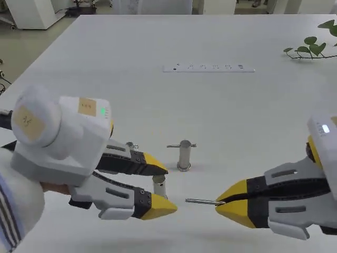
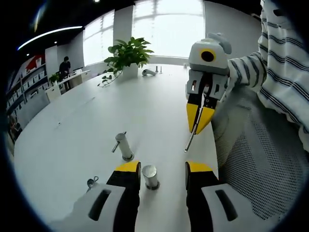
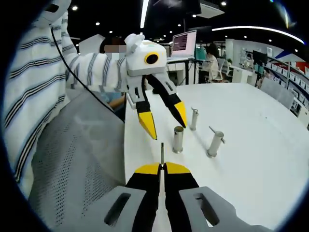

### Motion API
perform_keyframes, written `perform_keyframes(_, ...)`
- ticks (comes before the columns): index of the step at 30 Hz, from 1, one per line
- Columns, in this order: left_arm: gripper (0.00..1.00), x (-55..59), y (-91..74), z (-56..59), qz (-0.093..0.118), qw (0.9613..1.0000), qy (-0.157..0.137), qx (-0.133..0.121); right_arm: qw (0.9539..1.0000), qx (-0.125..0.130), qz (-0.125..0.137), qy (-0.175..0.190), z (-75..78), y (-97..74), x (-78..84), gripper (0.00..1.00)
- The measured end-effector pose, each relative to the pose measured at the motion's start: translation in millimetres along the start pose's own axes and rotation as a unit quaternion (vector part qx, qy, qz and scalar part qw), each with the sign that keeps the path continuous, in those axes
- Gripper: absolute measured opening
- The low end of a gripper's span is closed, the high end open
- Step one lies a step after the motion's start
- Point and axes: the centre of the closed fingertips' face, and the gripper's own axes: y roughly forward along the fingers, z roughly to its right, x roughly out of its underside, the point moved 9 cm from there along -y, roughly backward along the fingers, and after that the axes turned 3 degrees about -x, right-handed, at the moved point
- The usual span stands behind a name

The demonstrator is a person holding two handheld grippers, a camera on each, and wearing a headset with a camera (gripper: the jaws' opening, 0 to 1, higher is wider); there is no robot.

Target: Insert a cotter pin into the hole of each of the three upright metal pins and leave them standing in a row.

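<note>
- At the near edge of the white table (image 1: 210, 105), we are holding the left gripper (image 1: 164, 188) spread. Its yellow-tipped jaws are sitting on either side of the short silver bare metal pin (image 1: 159, 184), apparently to brace it upright. We cannot tell whether either jaw is touching it.
- We are pinching the thin steel cotter pin (image 1: 201, 201) in the right gripper (image 1: 220, 202), jaws pressed together on one end. The free end is sticking out level and pointing at the bare metal pin, just short of it.
- We are judging this grip as set up for pushing sideways through the cross hole; the hole itself is too small to make out.
- Behind, the second metal pin (image 1: 184, 154) is standing with a fitted cotter pin (image 1: 181, 145) crossing its top.
- Left of that, the third metal pin (image 1: 130, 145) is partly hiding behind the left gripper and seems fitted too.
- We are reading the task as two done, one left. The three are standing in a loose cluster, so the row is likely needing tidying.
- Risk: a misaligned push could be tipping the bare metal pin, hence the bracing jaws.
</note>
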Motion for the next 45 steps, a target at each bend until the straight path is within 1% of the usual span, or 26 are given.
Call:
perform_keyframes(2,0.35,3.1,-1.7,-3.9,0.001,0.9999,-0.007,-0.010,1.0000,0.005,0.005,0.006,0.3,3.1,-0.4,0.03)
perform_keyframes(3,0.35,5.5,-2.3,-5.3,0.001,0.9999,-0.013,-0.010,0.9999,0.006,0.007,0.008,0.4,4.3,-0.5,0.03)
perform_keyframes(5,0.35,9.2,-1.5,-6.3,-0.004,0.9998,-0.015,-0.010,0.9998,0.014,0.010,0.013,1.5,7.6,-0.7,0.03)
perform_keyframes(8,0.35,14.4,1.2,-6.3,-0.014,0.9997,-0.020,-0.005,0.9988,0.039,0.014,0.024,6.0,11.5,-1.4,0.03)
perform_keyframes(10,0.36,16.9,3.1,-6.8,-0.013,0.9995,-0.027,-0.005,0.9975,0.055,0.024,0.037,7.7,14.5,-3.4,0.03)
perform_keyframes(12,0.36,19.1,5.5,-7.3,-0.012,0.9994,-0.032,-0.003,0.9976,0.055,0.023,0.036,6.8,17.7,-4.2,0.03)
perform_keyframes(18,0.36,22.6,11.0,-8.7,-0.015,0.9993,-0.034,0.006,0.9968,0.066,0.017,0.042,7.1,31.2,-5.3,0.03)
perform_keyframes(20,0.35,23.2,11.9,-8.9,-0.011,0.9992,-0.038,0.008,0.9964,0.079,0.004,0.031,8.6,33.6,-4.7,0.03)
perform_keyframes(21,0.35,23.6,12.4,-9.0,-0.008,0.9991,-0.041,0.009,0.9968,0.075,0.001,0.030,8.0,34.9,-4.6,0.03)
perform_keyframes(23,0.35,26.4,14.3,-9.9,-0.008,0.9989,-0.045,0.009,0.9965,0.073,0.009,0.039,8.0,36.0,-5.5,0.03)
perform_keyframes(26,0.34,32.0,17.4,-10.4,-0.017,0.9988,-0.044,0.009,0.9964,0.075,0.007,0.038,8.4,36.8,-5.4,0.03)
perform_keyframes(29,0.32,35.2,20.5,-10.8,-0.009,0.9983,-0.056,0.008,0.9962,0.077,0.006,0.041,8.8,37.5,-4.5,0.03)
perform_keyframes(36,0.23,39.4,26.3,-11.8,-0.010,0.9983,-0.057,0.003,0.9960,0.076,0.005,0.046,8.8,38.3,-3.6,0.03)
perform_keyframes(39,0.22,40.3,27.4,-12.8,-0.008,0.9982,-0.060,-0.001,0.9959,0.077,0.006,0.047,8.6,38.2,-4.0,0.03)
perform_keyframes(41,0.20,40.5,27.8,-13.2,-0.007,0.9984,-0.057,-0.005,0.9959,0.076,0.008,0.050,8.5,38.2,-4.2,0.03)
perform_keyframes(44,0.12,41.3,28.3,-12.5,-0.008,0.9982,-0.059,-0.004,0.9958,0.075,0.008,0.052,8.3,38.6,-4.1,0.03)
perform_keyframes(45,0.12,41.6,28.6,-12.5,-0.008,0.9982,-0.060,-0.006,0.9959,0.075,0.008,0.051,8.2,38.7,-4.1,0.03)
